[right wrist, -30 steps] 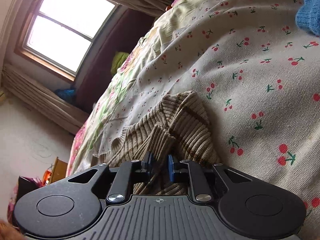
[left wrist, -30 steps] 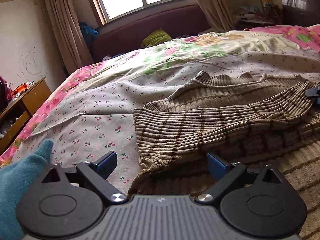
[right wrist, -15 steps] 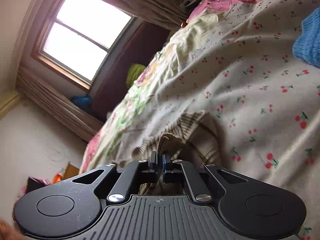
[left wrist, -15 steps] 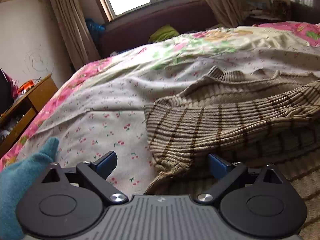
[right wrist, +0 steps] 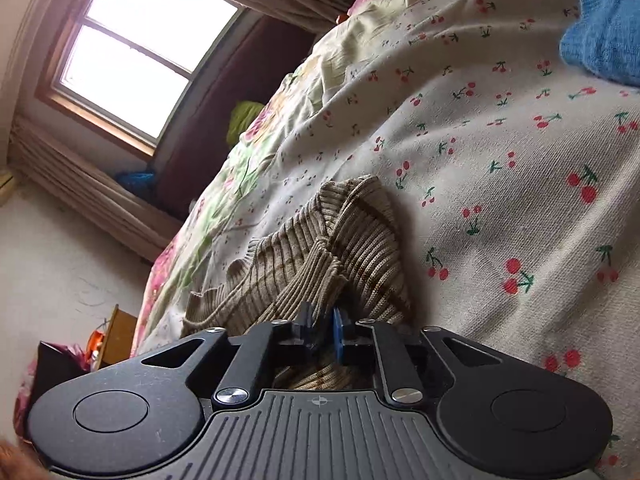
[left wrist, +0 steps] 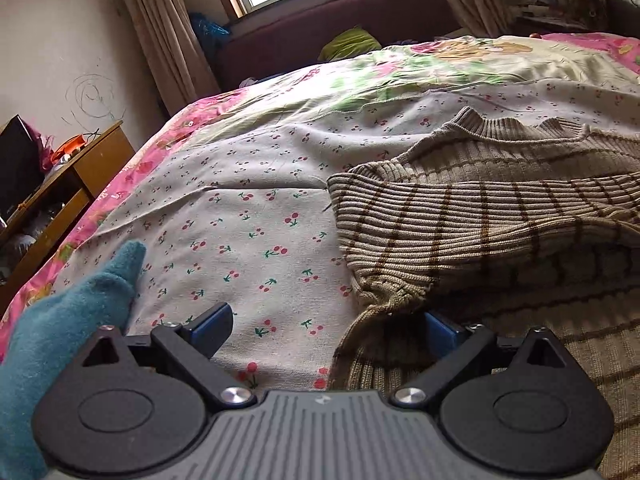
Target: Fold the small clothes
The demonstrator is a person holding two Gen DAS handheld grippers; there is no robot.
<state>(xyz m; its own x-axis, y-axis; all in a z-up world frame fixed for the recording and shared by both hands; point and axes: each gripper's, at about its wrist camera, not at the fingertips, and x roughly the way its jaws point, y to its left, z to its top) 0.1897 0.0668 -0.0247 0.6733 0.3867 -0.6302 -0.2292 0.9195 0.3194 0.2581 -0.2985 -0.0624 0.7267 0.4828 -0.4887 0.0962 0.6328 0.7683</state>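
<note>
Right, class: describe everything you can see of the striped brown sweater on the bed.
The sweater is a ribbed knit, tan with thin dark brown stripes, and has a ribbed neckband. It lies partly folded on the cherry-print bedspread, one striped layer turned over the body. The left gripper stands wide open at its near edge, one finger tucked under a fold. A bunched corner lies between the fingers of the right gripper, whose jaws have just been opening; a small gap shows between the pads.
</note>
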